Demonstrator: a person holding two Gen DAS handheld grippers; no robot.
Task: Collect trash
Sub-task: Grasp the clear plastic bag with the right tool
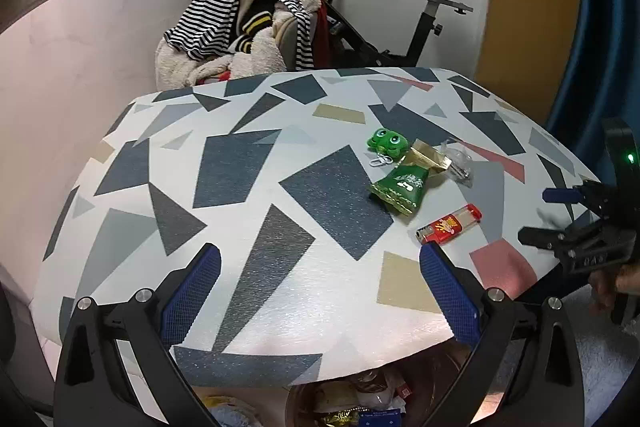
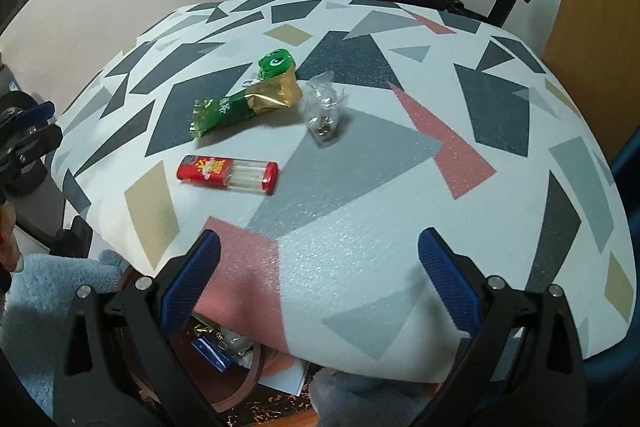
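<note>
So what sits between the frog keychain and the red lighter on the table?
The green-and-gold snack wrapper lies between the frog keychain and the red lighter, clearest in the left wrist view.

The trash bin (image 2: pixel 240 379) below the table (image 2: pixel 360 267) is mostly hidden by the table's near edge and cut by the frame; its wrappers cannot be told apart. The clear bag (image 2: pixel 323 107) holds small metal bits, perhaps screws. The print on the green wrapper (image 1: pixel 398 187) is too small to read.
</note>
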